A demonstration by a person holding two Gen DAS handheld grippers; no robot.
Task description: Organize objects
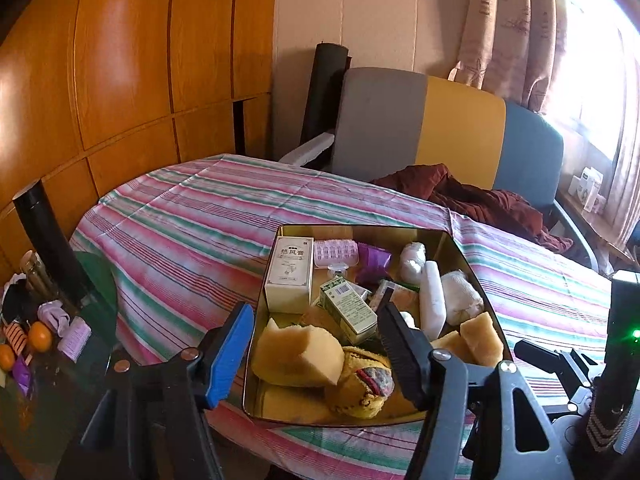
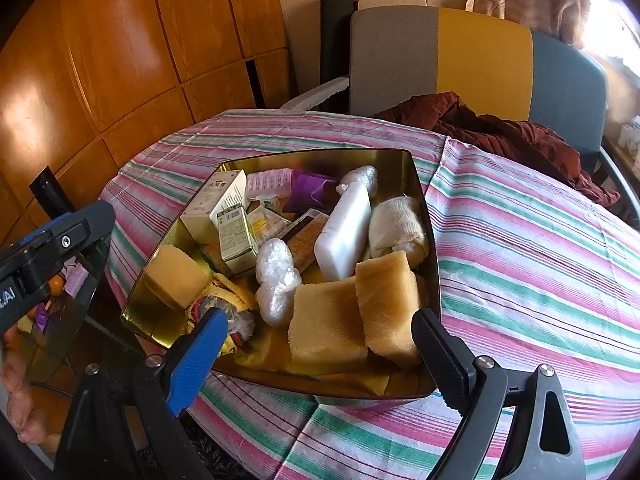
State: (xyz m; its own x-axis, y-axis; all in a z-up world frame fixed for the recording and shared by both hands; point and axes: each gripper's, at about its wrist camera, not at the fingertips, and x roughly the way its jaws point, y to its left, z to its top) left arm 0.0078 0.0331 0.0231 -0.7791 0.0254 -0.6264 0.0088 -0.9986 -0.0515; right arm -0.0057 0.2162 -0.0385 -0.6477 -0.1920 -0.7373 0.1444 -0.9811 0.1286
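Note:
A gold tin [image 1: 360,227] [image 2: 320,155] sits on the striped tablecloth [image 1: 180,232], crammed with things. Inside are tan sponges [image 1: 296,354] [image 2: 328,328], a yellow knitted pouch [image 1: 366,380], a white carton [image 1: 290,276], a green carton [image 1: 352,308], a white bottle [image 2: 346,232] and a plastic-wrapped bundle [image 2: 276,280]. My left gripper [image 1: 314,310] hangs open over the tin's near left corner. Its blue finger is outside the left wall and its black finger is over the contents, gripping nothing. My right gripper [image 2: 320,316] stands wide open above the sponges at the tin's near edge.
A low dark side table [image 1: 48,368] to the left carries oranges [image 1: 40,336], purple packets and a black flask [image 1: 44,240]. Behind the table is a grey, yellow and blue chair [image 1: 460,128] with a maroon garment [image 1: 480,200]. A person's hand [image 2: 16,392] shows at lower left.

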